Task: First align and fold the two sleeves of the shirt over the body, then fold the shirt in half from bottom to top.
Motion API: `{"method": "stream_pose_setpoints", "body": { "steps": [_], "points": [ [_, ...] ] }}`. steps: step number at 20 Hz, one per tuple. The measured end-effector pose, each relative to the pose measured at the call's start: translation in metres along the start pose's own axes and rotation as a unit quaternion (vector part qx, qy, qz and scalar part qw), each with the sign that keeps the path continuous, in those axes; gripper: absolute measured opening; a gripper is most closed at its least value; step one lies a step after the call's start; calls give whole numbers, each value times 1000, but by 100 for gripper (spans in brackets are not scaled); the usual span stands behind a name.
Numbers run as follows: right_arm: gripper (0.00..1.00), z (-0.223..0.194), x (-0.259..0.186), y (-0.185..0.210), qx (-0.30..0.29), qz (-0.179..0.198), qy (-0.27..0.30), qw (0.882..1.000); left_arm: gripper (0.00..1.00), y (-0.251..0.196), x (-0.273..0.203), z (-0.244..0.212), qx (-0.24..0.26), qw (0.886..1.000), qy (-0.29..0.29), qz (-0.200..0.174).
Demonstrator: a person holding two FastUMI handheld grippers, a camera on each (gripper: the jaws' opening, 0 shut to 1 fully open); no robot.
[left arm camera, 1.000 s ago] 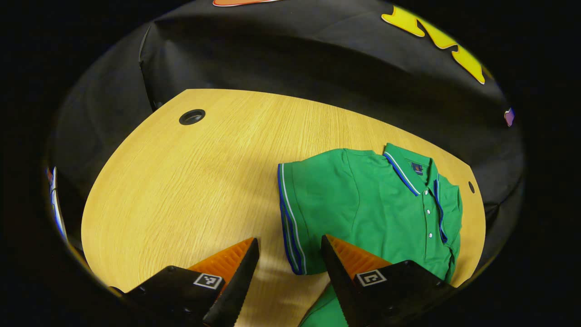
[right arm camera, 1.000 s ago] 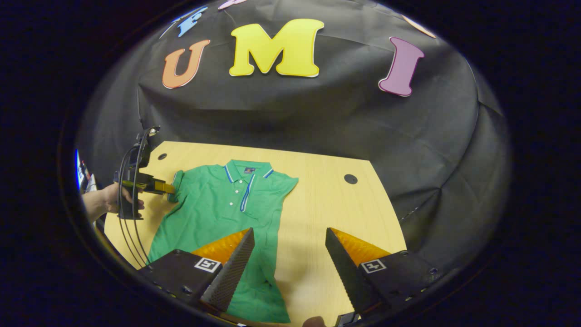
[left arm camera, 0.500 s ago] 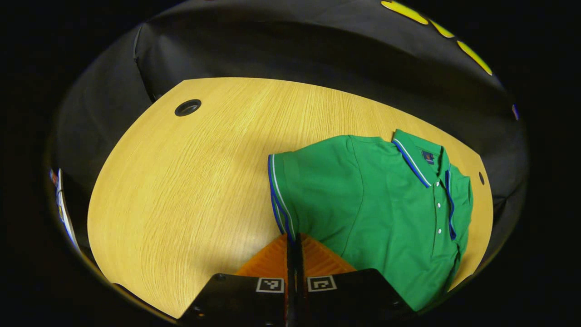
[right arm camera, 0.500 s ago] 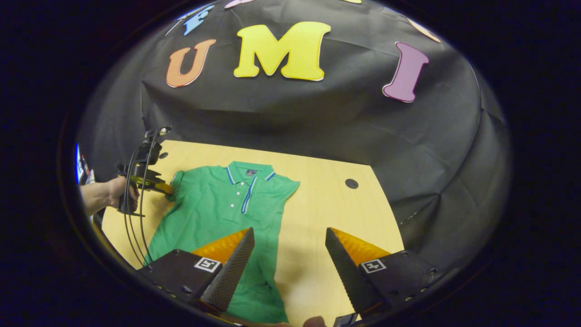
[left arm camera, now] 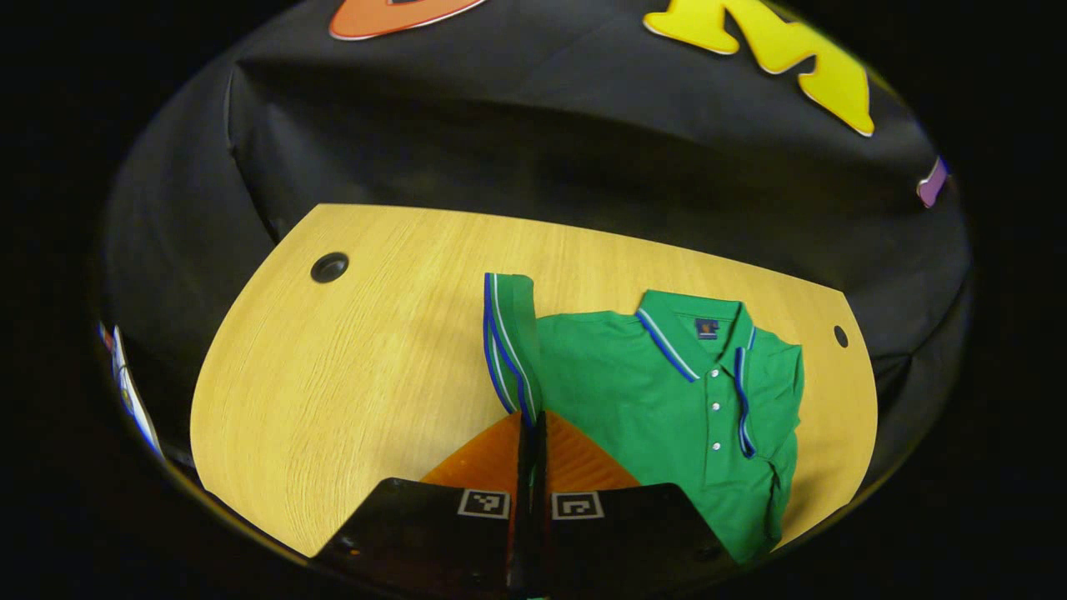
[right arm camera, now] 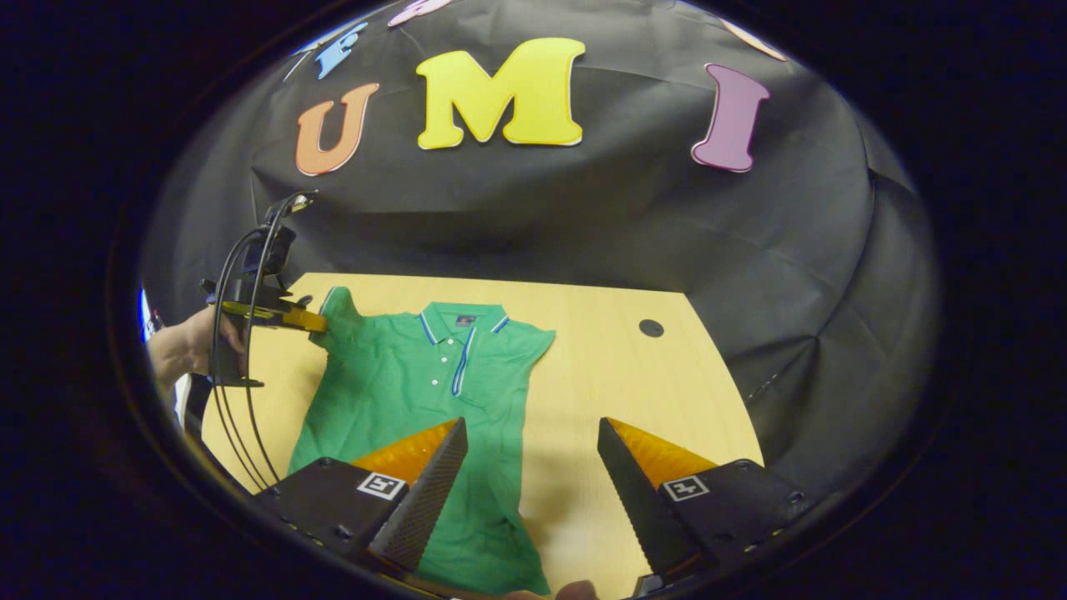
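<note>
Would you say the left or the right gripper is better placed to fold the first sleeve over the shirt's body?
Left: the left gripper is shut on the sleeve, lifted off the table; the right gripper hangs open.

No legible text, number or brand — the collar label of the shirt is too small to read, and the square coded markers on the gripper bodies carry patterns, not characters.

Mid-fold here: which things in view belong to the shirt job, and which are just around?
In the job:
- green shirt
- its lifted sleeve
- left tongs, shut on the sleeve
- right tongs, open

Just around:
- table
- cable hole
</note>
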State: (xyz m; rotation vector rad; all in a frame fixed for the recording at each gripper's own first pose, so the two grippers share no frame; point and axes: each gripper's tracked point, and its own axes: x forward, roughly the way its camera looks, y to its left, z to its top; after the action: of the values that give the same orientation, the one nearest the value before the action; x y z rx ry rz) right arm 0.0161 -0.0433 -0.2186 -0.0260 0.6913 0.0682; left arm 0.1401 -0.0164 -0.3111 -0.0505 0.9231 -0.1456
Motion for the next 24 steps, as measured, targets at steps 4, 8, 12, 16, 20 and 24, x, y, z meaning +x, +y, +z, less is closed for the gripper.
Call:
{"method": "stream_pose_setpoints", "body": {
  "steps": [4, 8, 12, 16, 20, 24],
  "points": [
    [96, -10, -7, -9, 25, -2, 10, 1000, 6, -75, 0, 4, 5, 999, 10, -43],
    [95, -8, -11, -18, 30, -5, 5, 1000, 23, -110, -18, 2, -17, 997, 13, -71],
    [95, -7, -12, -15, 33, 5, 4, 999, 100, -101, -44, 7, -30, 998, -12, -59],
    [94, -6, -16, 3, 27, 29, -1, 999, 100, -87, -82, 14, -15, 998, -51, -43],
    [94, -7, -25, 15, 7, 46, -12, 999, 100, -82, -131, 12, -4, 994, -102, -45],
    [94, -24, -34, 8, -4, 47, -15, 999, 100, -70, -168, -21, 21, 988, -146, -50]
  ]
}}
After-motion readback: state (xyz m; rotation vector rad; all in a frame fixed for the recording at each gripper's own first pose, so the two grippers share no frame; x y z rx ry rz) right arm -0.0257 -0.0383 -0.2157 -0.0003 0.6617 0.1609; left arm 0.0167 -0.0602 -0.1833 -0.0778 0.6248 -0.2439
